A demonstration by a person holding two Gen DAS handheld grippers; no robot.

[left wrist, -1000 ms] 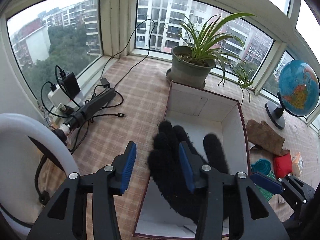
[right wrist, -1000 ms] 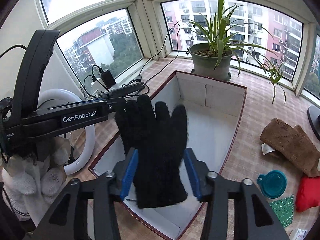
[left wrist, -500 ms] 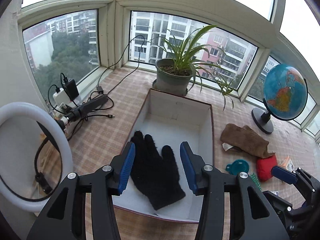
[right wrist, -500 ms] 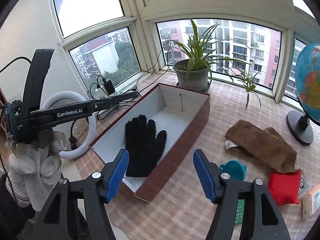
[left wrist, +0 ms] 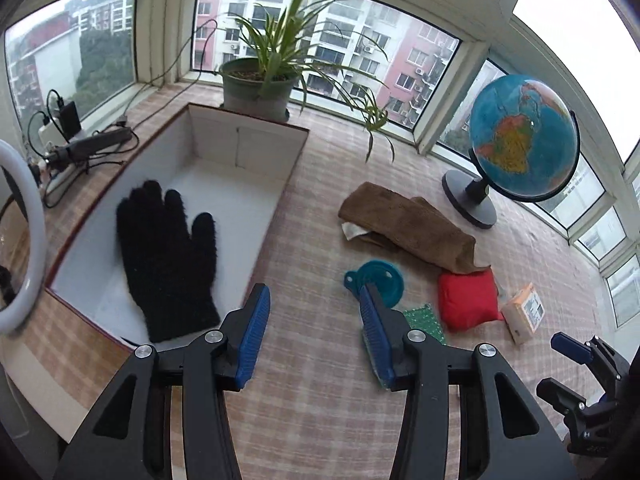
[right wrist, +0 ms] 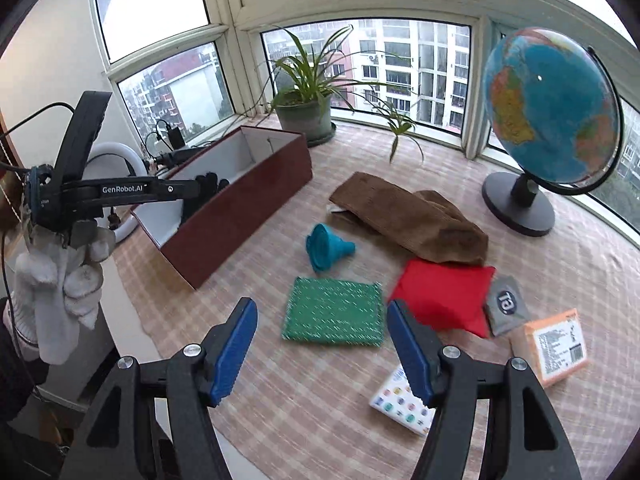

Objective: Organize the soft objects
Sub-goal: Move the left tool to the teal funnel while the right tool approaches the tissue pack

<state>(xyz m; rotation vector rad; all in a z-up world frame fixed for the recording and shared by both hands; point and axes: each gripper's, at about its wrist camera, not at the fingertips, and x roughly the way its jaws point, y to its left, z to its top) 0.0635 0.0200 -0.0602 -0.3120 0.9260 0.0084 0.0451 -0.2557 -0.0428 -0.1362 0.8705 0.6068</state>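
Black glove (left wrist: pixel 168 256) lies flat on the white floor of the maroon box (right wrist: pixel 240 216), fingers toward the far wall. Left gripper (left wrist: pixel 314 338) jaws apart, nothing between the blue pads, hanging over the checked mat (left wrist: pixel 320 420) just right of the box. Right gripper (right wrist: pixel 322 350) jaws have just been widening; nothing between them, pads spread over the near edge of the green sponge cloth (right wrist: pixel 334 310). Rest of the soft stuff sits on the mat, outside the box: brown towel (right wrist: pixel 408 216), red cushion (right wrist: pixel 444 296) touching the towel's near end. Teal funnel (right wrist: pixel 326 246) on its side between box and cushion. Readable text: "GenRobot.AI" in white on the left gripper's body, seen from the right wrist view; gloved hand (right wrist: pixel 60 280) holds it. Grey sachet (right wrist: pixel 506 302) by the cushion carries a logo, too blurred to read for sure. Orange carton (right wrist: pixel 554 346) has a printed label with barcode, text too small. White packet (right wrist: pixel 402 400) with coloured dots near the right pad. Globe (right wrist: pixel 550 108) and potted plant (right wrist: pixel 306 114) by the window.
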